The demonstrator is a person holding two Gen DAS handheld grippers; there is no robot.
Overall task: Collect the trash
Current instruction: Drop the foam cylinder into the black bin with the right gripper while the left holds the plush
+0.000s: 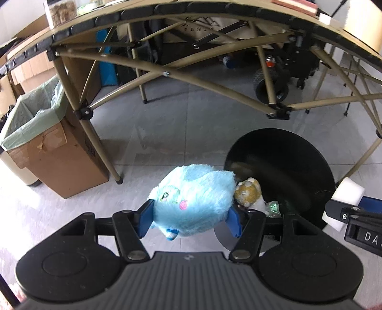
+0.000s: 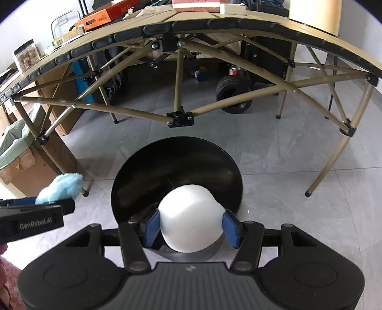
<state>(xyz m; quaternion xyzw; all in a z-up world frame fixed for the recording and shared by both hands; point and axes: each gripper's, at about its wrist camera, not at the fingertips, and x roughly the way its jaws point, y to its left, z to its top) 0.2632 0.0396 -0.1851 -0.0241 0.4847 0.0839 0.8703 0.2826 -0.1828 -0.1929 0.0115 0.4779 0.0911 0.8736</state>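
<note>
Left gripper (image 1: 189, 218) clamps a blue plush toy (image 1: 193, 200); right gripper (image 2: 192, 226) clamps a white foam block (image 2: 191, 219), both above grey floor tiles (image 2: 286, 155). Ahead, folding table (image 2: 214, 26), lined cardboard box (image 1: 57, 152), round black bin (image 2: 176, 167).

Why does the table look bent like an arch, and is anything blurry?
Left wrist view: the wide lens bows the table edge; the black bin interior smears with blur, while the blue plush toy stays sharp. Right wrist view: same bowing of the table; soft daylight, the white foam block is nearly washed out.
</note>
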